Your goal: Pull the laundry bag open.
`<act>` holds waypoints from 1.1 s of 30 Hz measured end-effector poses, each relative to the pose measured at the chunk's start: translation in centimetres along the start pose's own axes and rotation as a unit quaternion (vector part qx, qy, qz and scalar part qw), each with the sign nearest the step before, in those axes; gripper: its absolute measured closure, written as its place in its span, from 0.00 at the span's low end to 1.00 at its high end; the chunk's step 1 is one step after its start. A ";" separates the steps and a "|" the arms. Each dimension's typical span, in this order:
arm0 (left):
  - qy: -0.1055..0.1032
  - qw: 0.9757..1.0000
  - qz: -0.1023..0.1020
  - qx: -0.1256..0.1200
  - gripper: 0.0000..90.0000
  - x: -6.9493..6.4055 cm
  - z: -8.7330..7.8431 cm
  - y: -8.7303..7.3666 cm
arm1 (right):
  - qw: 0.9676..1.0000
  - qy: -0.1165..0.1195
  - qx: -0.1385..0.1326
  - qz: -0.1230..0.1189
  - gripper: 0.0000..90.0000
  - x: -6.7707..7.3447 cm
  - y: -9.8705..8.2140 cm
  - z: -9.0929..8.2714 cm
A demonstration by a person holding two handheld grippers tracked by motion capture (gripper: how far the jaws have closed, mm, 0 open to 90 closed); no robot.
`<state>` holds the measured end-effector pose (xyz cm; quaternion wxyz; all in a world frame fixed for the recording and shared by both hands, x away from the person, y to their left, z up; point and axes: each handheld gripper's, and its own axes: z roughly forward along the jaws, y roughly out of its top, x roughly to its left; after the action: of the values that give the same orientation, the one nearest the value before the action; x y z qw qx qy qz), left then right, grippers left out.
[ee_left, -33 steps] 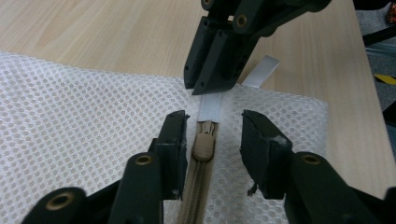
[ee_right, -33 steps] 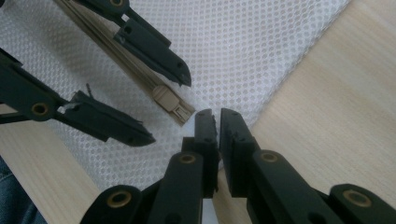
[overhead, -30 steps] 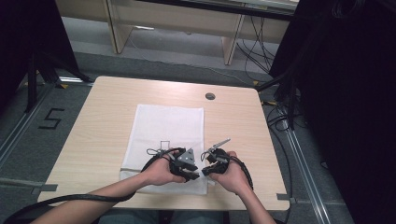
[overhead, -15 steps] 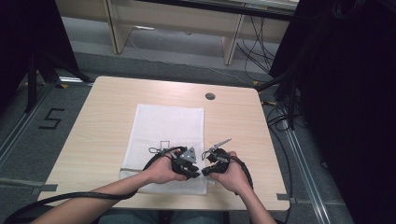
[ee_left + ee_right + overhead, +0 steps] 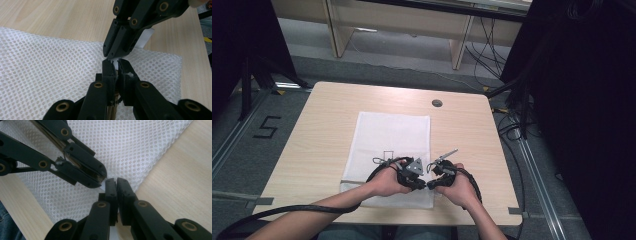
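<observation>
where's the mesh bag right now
In the high view the mesh bag lies flat mid-table, its near right corner under both grippers, the round hole beyond it.

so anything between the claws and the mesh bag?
Nothing visible. Both the left claw and the right claw are already closed on the near right edge of the white mesh bag, tips almost meeting, with the left claw's jaws having just closed.

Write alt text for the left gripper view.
The left hand-held gripper pinches a small white bit at the edge of a white mesh bag lying on a wooden table. The right hand-held gripper, jaws together, meets it tip to tip from above.
</observation>
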<state>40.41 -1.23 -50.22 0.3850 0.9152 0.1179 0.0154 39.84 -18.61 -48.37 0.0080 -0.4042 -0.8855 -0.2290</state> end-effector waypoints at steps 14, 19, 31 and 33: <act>0.005 1.000 0.001 -0.001 0.94 -0.1 0.0 -0.1 | 1.000 -0.018 -0.001 -0.008 1.00 0.3 0.0 0.2; 0.005 1.000 0.003 0.000 0.94 -0.2 0.0 0.0 | 0.999 -0.036 0.010 -0.009 1.00 1.0 0.1 0.1; 0.022 1.000 0.008 0.011 1.00 0.3 -1.9 0.1 | 0.999 -0.047 0.024 -0.002 1.00 1.5 0.2 0.1; 0.018 1.000 -0.005 -0.015 0.99 0.7 -1.6 0.0 | 0.999 -0.046 0.017 -0.016 1.00 1.2 0.2 0.1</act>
<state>40.94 0.07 -49.15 0.3970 0.9082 0.1288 0.0315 39.23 -17.58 -48.17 -0.0295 -0.3998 -0.8951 -0.1950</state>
